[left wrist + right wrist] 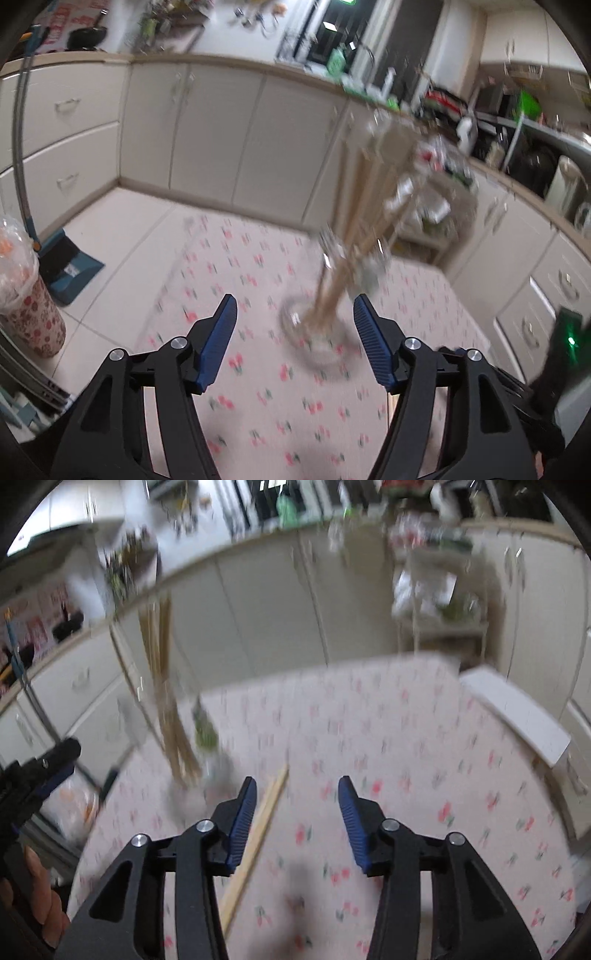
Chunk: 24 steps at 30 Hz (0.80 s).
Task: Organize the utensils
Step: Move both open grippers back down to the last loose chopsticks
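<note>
Chopsticks (364,206): bundle of pale wood/bamboo sticks, standing tilted in a clear glass holder (317,328) on the table (258,406). Tips bunched at holder base, upper ends fan out. Heavy motion blur in both views; exact count cannot be told. Holder looks transparent w/ round base, detail smeared.

Loose chopsticks (255,843): apparently a pair, same pale wood, lying flat on the cloth, diagonal, just beside the right gripper's (297,805) left finger, partly hidden behind it. Not between the fingers.

Table covered w/ pink-white cloth, red cherry print.

Left gripper (295,321): fingers apart, nothing between the blue pads; holder base sits just ahead, nearer the right finger. No contact visible.

Right gripper: fingers apart, empty; only cloth shows in the gap. Bundle and holder stand to its left, well ahead.

Surroundings: cream cabinets (218,129) along the walls, floral bin (33,317) w/ plastic liner at left edge, dustpan (70,266) on tiled floor. Person's hand (40,897) visible at lower left of right view.
</note>
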Tool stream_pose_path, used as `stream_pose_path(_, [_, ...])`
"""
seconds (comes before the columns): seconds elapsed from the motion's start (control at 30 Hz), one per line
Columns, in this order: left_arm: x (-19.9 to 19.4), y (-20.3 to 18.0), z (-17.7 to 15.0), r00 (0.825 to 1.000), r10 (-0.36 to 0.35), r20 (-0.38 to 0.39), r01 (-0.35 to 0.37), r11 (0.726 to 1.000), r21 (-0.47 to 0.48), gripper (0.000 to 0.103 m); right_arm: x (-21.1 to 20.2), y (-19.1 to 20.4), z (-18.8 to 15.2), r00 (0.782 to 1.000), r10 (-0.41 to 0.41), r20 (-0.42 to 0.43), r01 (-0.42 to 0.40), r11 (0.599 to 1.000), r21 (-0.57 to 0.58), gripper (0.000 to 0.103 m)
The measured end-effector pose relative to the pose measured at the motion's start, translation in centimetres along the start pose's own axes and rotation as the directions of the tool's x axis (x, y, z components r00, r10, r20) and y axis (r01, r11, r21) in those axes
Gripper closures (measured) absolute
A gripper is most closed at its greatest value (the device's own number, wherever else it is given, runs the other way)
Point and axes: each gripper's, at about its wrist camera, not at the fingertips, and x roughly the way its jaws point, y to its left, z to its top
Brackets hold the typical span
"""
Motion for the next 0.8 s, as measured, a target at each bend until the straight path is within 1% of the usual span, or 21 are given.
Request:
stream_pose_path(0.1, [0.2,-0.6,-1.4,0.998,-0.004,-0.058,0.004,1.000,0.000,0.039,0.9,1.4,-0.4,0.999,-0.004,-0.044,0.002,0.999,-0.038,0.059])
stream_pose_path(0.17, [0.0,-0.7,-2.0,0.997,-0.008,-0.075,0.008,1.000,-0.001,0.038,1.7,2.2,-0.4,0.998,-0.002,-0.066,-0.002,0.999,-0.050,0.059])
stream_pose_path(0.2, [-0.2,-0.7,-2.2,0.997,-0.006,-0.079,0.006,1.000,0.003,0.037,1.9,2.5,-0.6,0.997,-0.016,-0.071,0.011,0.998,-0.062,0.059])
stream_pose_path(0.3, [-0.6,-0.8,-2.4,0.996,-0.005,-0.091,0.006,1.000,0.011,0.036,3.1,3.1,-1.1,0.990,-0.067,-0.124,0.052,0.992,-0.114,0.060])
stream_pose_path(0.4, [-1.0,-1.0,-2.4,0.995,-0.003,-0.096,0.005,1.000,0.022,0.035,3.1,3.4,-1.9,0.985,-0.114,-0.132,0.090,0.980,-0.176,0.060])
stream_pose_path(0.63, [-1.2,-1.7,-2.4,0.994,-0.009,-0.106,0.013,0.999,0.032,0.034,2.5,2.8,-2.1,0.982,-0.125,-0.144,0.095,0.976,-0.196,0.060])
stream_pose_path(0.67, [-1.2,-1.9,-2.4,0.994,-0.008,-0.109,0.012,0.999,0.036,0.034,2.4,2.6,-2.1,0.982,-0.123,-0.146,0.094,0.976,-0.194,0.062])
stream_pose_path(0.73, [-1.2,-2.2,-2.5,0.993,-0.007,-0.114,0.012,0.999,0.046,0.033,2.2,2.1,-2.1,0.981,-0.124,-0.150,0.095,0.977,-0.190,0.070])
stream_pose_path(0.8, [-1.1,-2.5,-2.6,0.993,-0.005,-0.121,0.012,0.998,0.055,0.033,1.9,1.3,-2.0,0.981,-0.113,-0.158,0.084,0.981,-0.177,0.081])
